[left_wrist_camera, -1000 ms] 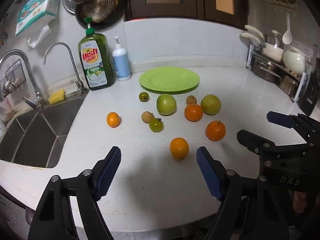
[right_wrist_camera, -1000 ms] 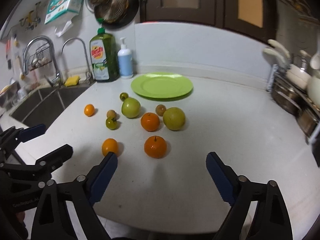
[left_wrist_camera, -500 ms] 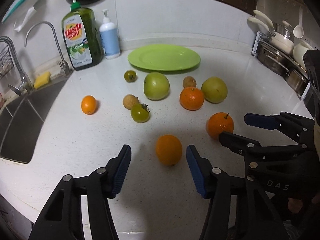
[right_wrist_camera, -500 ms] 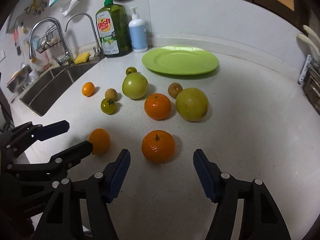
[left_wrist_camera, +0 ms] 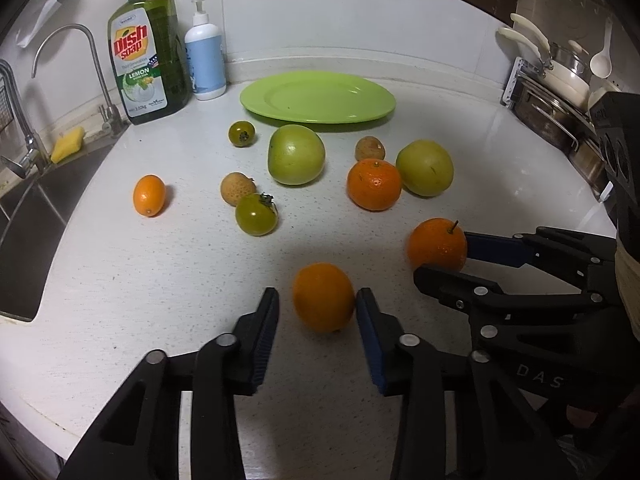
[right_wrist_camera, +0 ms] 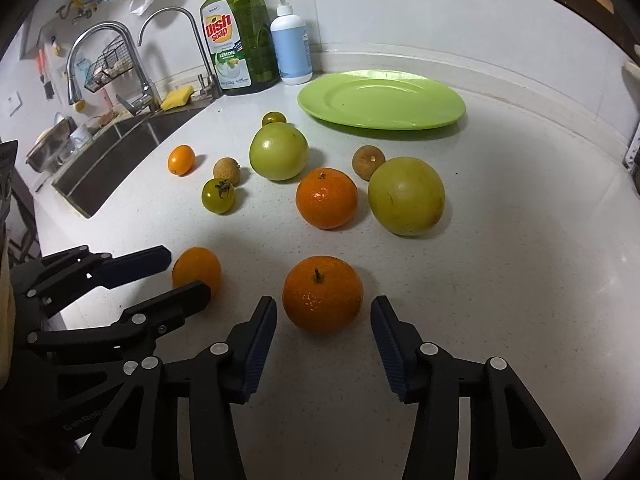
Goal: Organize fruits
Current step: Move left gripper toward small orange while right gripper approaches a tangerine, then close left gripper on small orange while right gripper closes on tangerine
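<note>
Left wrist view: the left gripper [left_wrist_camera: 316,312] sits low in the frame, jaws spread around a smooth orange [left_wrist_camera: 323,297]. The right pad looks like it's touching the peel or just about, the left pad has a sliver of gap. Not pinching yet, I'd say.
Right wrist view: the right gripper [right_wrist_camera: 323,318] does the same thing with a stemmed mandarin [right_wrist_camera: 322,293] at lower centre. Jaws are spread wide with daylight on both sides, so no grip there either.
Plate: the green plate [left_wrist_camera: 256,98] at upper centre has nothing on it, and it's my guess for where the fruit ends up.
Done so far: basically zilch. Every fruit is loose on the white counter [left_wrist_camera: 140,280].
Left to move, orange stuff: the two being lined up, another mandarin [left_wrist_camera: 374,185] at centre right, and a kumquat [left_wrist_camera: 149,195] off at mid left.
Left to move, green stuff: a big green tomato [left_wrist_camera: 296,154] just below the plate, a yellow-green apple [left_wrist_camera: 424,167] beside the mandarin, and two small green tomatoes [left_wrist_camera: 256,214] [left_wrist_camera: 241,133].
Left to move, brown bits: two little longan-looking things [left_wrist_camera: 237,188] [left_wrist_camera: 369,148].
Progress call: right at the start, both grabs set up and nothing lifted yet.
</note>
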The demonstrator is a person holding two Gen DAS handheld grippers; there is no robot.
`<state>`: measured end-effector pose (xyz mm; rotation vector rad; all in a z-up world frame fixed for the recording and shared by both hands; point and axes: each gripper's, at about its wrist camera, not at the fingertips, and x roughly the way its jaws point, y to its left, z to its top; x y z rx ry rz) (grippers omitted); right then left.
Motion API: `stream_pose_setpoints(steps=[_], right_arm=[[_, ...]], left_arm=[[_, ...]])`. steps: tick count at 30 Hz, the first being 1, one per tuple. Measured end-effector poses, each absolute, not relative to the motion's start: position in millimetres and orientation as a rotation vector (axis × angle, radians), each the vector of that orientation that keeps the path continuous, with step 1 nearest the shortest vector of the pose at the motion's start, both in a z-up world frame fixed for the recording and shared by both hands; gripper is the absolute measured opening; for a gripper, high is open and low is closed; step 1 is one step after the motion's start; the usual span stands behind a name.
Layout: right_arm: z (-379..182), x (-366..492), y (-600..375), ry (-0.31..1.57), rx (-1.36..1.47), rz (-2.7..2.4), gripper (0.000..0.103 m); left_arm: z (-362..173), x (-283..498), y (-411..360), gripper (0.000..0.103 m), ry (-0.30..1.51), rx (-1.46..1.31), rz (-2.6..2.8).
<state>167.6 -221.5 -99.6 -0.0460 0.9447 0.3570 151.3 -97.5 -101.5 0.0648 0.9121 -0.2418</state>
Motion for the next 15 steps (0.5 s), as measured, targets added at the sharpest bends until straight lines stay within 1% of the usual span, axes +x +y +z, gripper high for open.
stream_pose_setpoints(steps=[4,15], right_arm=[[-100.8,168.1,-221.7,0.951,-0.044,0.367,0.043],[-100.5,169.7,-224.3,0.955,-0.029,0.385,0.042]], left_arm=[[-102.7,152.7,-98.1,0.033,0.915,0.062,-0.238],[-100.1,153.6,-99.8,0.033,0.913,0.064,-0.224]])
